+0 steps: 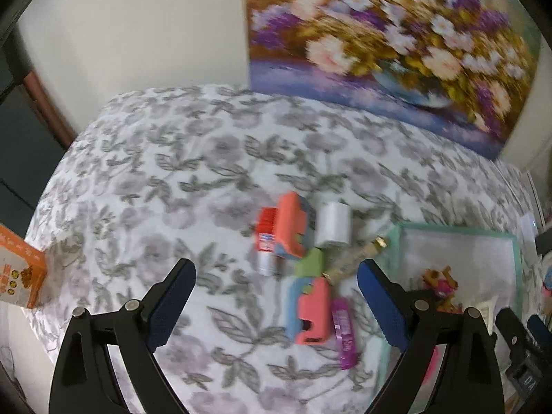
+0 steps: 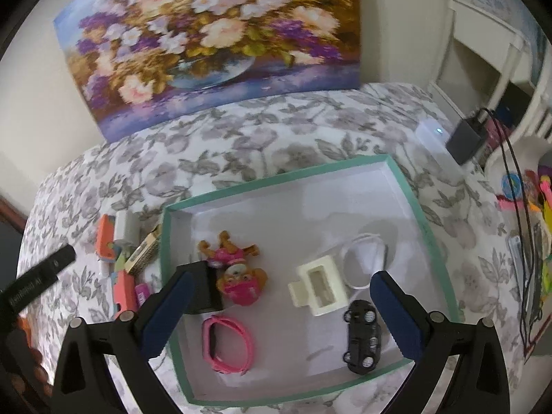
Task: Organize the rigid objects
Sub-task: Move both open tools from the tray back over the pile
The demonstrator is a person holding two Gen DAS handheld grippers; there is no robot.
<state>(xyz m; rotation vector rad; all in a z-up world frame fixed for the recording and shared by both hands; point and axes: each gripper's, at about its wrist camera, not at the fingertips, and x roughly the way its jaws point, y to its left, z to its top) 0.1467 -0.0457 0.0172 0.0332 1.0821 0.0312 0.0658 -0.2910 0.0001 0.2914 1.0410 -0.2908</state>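
Note:
A loose pile lies on the floral cloth: two coral-and-blue blocks (image 1: 291,224) (image 1: 312,310), a white roll (image 1: 333,222), a red-and-white item (image 1: 265,238), a green block (image 1: 310,264), a purple bar (image 1: 343,331) and a patterned tube (image 1: 352,258). My left gripper (image 1: 277,296) hangs open just above this pile, holding nothing. To the right stands a teal-rimmed tray (image 2: 276,176) with a pink toy figure (image 2: 238,269), a black box (image 2: 205,289), a pink band (image 2: 227,341), a cream clip (image 2: 321,286), a clear ring (image 2: 362,262) and a black toy car (image 2: 362,336). My right gripper (image 2: 281,310) is open over the tray, empty.
A flower painting (image 2: 207,34) leans on the wall behind the surface. An orange box (image 1: 17,272) sits at the left edge. A white device (image 2: 431,134), a black adapter (image 2: 465,138) with cables and colourful clutter (image 2: 531,207) crowd the right side.

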